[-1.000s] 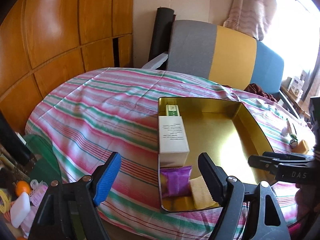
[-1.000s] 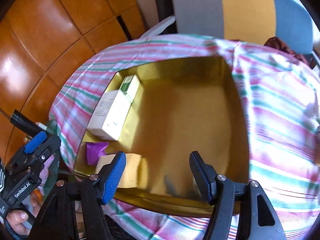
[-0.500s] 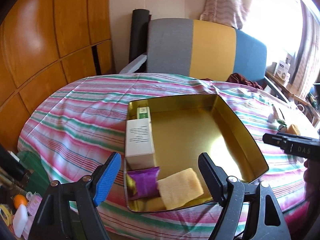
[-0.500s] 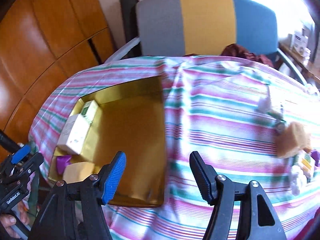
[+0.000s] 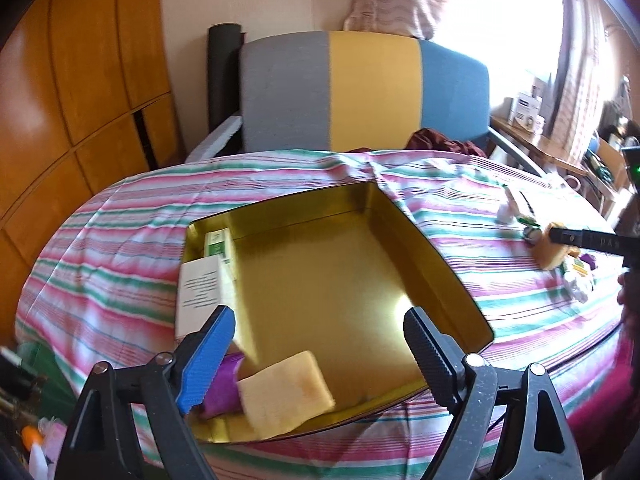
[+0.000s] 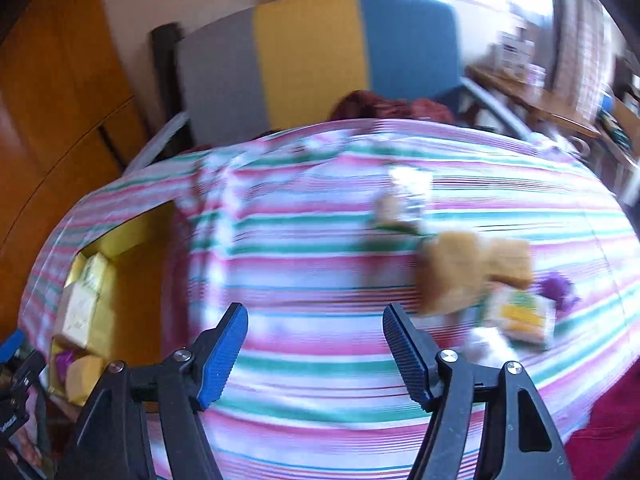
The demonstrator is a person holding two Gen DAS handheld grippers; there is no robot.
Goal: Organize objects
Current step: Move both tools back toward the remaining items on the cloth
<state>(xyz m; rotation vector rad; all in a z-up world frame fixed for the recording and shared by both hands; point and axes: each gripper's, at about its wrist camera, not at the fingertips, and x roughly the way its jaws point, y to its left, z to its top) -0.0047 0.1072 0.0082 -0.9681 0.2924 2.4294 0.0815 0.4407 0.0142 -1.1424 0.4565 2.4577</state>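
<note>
Both grippers, left gripper (image 5: 316, 354) and right gripper (image 6: 314, 350), hover open-jawed, empty.

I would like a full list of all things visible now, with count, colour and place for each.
tin tray: one, gold, on the striped cloth
boxes: two, white and green-white, along the tray's left wall
purple packet: one, tray's near corner
yellow sponge: one, beside the packet in the tray
loose pile: several small items, tan, yellow, purple, on the cloth right of the tray, blurred
striped cloth: one, pink-green-white
chair: one, grey-yellow-blue, behind
left gripper: open, over the tray
right gripper: open, over the cloth
</note>
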